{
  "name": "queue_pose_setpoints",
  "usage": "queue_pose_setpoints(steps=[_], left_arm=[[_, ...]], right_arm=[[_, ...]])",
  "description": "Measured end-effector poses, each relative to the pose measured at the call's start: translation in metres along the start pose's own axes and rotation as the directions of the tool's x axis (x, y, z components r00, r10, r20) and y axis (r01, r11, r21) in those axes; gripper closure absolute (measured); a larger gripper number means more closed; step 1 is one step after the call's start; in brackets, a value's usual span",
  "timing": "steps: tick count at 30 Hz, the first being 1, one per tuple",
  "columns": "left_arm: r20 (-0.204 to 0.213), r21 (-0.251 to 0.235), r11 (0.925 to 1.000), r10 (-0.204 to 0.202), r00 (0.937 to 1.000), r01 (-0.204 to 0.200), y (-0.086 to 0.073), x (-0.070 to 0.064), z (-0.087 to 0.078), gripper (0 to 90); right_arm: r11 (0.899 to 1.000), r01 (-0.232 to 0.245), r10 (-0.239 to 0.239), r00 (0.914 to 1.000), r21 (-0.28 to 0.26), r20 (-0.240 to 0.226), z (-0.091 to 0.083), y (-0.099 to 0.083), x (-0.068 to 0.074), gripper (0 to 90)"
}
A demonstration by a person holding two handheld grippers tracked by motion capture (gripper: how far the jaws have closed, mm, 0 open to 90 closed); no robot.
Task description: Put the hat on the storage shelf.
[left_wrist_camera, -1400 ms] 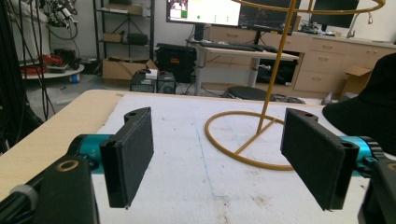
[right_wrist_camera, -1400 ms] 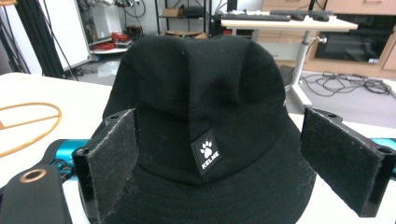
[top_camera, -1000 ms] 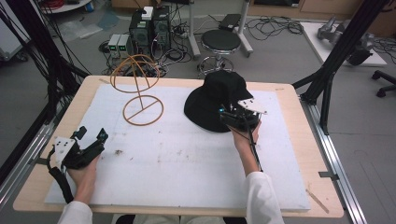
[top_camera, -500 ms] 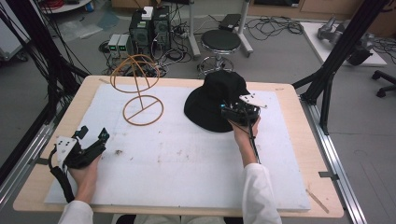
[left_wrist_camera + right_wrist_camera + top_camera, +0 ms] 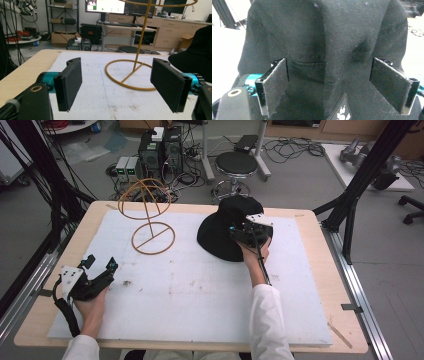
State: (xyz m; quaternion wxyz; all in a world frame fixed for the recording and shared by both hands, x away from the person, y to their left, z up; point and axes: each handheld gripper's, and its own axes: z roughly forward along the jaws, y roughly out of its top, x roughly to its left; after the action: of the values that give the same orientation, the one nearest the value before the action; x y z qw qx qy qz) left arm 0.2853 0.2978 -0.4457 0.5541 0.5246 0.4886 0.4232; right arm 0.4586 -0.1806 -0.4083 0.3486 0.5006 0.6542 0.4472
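High view: my right gripper (image 5: 246, 233), jaws spread wide, sits over the near brim of the black hat (image 5: 220, 232) lying just right of the wire hat stand (image 5: 147, 217), while my left gripper (image 5: 99, 266), likewise spread and empty, rests well left of the hat.

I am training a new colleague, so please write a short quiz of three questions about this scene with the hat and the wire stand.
1. True or false: the right gripper is shut on the black hat.
2. Which thing stands nearer the left gripper? A) the black hat B) the wire hat stand
3. Fill in: the hat lies on the white ____ that covers the table.

Key:
1. False; its jaws stand open at the crown.
2. B
3. mat
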Motion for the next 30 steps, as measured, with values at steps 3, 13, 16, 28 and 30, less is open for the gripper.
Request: queue_pose_setpoints(steps=[3, 13, 16, 28, 30], left_arm=[[-0.001, -0.001, 1.0000, 0.000, 1.0000, 0.000, -0.0002, -0.0002, 0.0004, 25.8], [-0.001, -0.001, 1.0000, 0.001, 1.0000, -0.001, -0.0002, 0.0002, 0.0003, 25.8], [0.001, 0.001, 1.0000, -0.001, 1.0000, 0.001, -0.0002, 0.0003, 0.0003, 25.8], [0.003, -0.004, 0.9999, -0.010, 0.9999, 0.010, -0.0003, 0.0001, 0.0004, 25.9], [0.003, -0.003, 0.9999, -0.010, 0.9999, 0.010, -0.0004, -0.0001, 0.0006, 25.9]], right_arm=[[1.000, -0.003, 0.003, 0.9999, 0.000, 0.014, -0.0006, 0.0002, -0.0008, 16.8], [0.999, 0.007, -0.008, 0.9998, 0.050, 0.015, 0.0020, -0.0029, 0.0025, 45.0], [0.998, 0.003, -0.006, 0.9994, 0.066, 0.034, 0.0014, -0.0033, 0.0048, 66.1], [0.998, -0.012, 0.013, 0.9999, 0.061, -0.005, -0.0039, -0.0001, -0.0047, 86.2], [0.998, -0.006, 0.007, 1.0000, 0.057, -0.003, -0.0043, 0.0000, -0.0044, 86.3]])
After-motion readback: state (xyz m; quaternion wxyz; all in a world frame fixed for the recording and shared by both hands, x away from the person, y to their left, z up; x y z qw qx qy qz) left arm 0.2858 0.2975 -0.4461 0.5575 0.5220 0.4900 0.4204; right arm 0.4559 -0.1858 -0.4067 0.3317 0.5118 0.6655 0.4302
